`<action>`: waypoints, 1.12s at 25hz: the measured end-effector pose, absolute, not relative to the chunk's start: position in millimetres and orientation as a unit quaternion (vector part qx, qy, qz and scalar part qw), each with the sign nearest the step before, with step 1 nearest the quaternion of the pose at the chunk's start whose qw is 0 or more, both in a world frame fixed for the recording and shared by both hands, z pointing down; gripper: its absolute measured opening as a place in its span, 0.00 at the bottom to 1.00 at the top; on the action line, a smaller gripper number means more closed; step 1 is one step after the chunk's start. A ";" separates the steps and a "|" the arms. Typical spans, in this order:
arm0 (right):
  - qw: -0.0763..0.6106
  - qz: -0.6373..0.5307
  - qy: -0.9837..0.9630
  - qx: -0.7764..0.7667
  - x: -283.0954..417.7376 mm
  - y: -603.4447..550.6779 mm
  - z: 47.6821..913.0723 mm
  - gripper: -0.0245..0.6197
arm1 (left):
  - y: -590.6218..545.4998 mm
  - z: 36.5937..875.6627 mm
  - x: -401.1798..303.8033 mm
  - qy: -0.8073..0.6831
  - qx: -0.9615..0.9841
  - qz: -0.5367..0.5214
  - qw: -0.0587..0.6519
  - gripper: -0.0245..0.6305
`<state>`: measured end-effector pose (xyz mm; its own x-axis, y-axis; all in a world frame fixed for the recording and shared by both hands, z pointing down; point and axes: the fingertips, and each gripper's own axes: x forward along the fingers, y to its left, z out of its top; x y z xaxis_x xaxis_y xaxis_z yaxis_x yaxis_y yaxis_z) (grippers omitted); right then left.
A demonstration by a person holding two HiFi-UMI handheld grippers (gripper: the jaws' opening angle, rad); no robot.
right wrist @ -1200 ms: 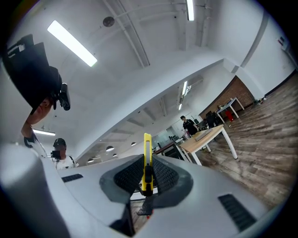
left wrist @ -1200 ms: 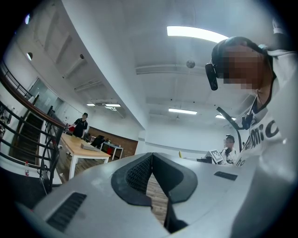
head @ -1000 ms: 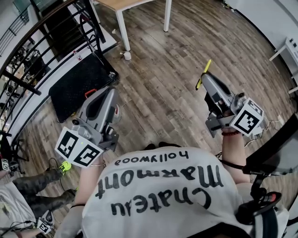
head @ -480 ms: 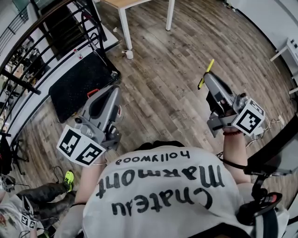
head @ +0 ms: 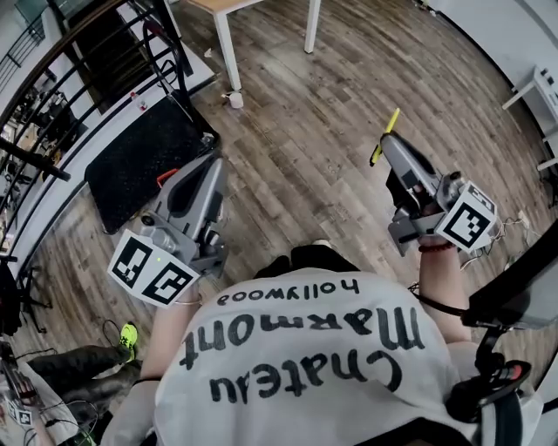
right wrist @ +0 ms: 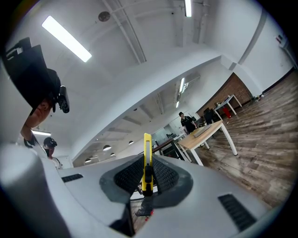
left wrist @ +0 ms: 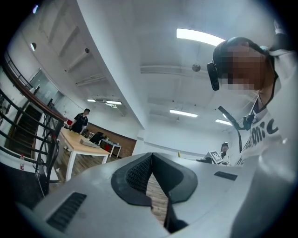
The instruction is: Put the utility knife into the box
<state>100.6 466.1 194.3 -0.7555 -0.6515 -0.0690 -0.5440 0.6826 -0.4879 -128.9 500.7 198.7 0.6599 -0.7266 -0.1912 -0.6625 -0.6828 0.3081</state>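
A yellow utility knife sticks out past the tips of my right gripper, which is shut on it and held at chest height on the right. My left gripper is on the left at about the same height, its jaws closed together with nothing between them. Both point away from the person's body over the wooden floor. No box shows in any view.
A wooden table with white legs stands ahead, and a black mat lies by a dark railing at the left. Another person's legs show at the lower left. Other people stand far off in the gripper views.
Both grippers stay almost in place; the head view has shifted slightly, and the legs at the lower left have moved. The knife remains held.
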 end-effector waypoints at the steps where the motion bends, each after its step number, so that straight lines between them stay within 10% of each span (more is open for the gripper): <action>1: 0.118 -0.226 0.909 -0.329 100.4 467.0 194.2 0.13 | 501.9 200.1 -127.7 -0.381 0.906 -0.150 0.110 0.05; 28: 0.116 -0.280 0.917 -0.261 148.7 189.9 242.3 0.13 | 261.1 245.7 -54.9 -0.432 0.884 -0.107 0.141 0.05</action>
<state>148.7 189.9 242.3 -0.8373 -0.5426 -0.0666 -0.4126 0.7071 -0.5743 -54.9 261.1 245.7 0.6029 -0.7949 -0.0681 -0.7343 -0.5862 0.3422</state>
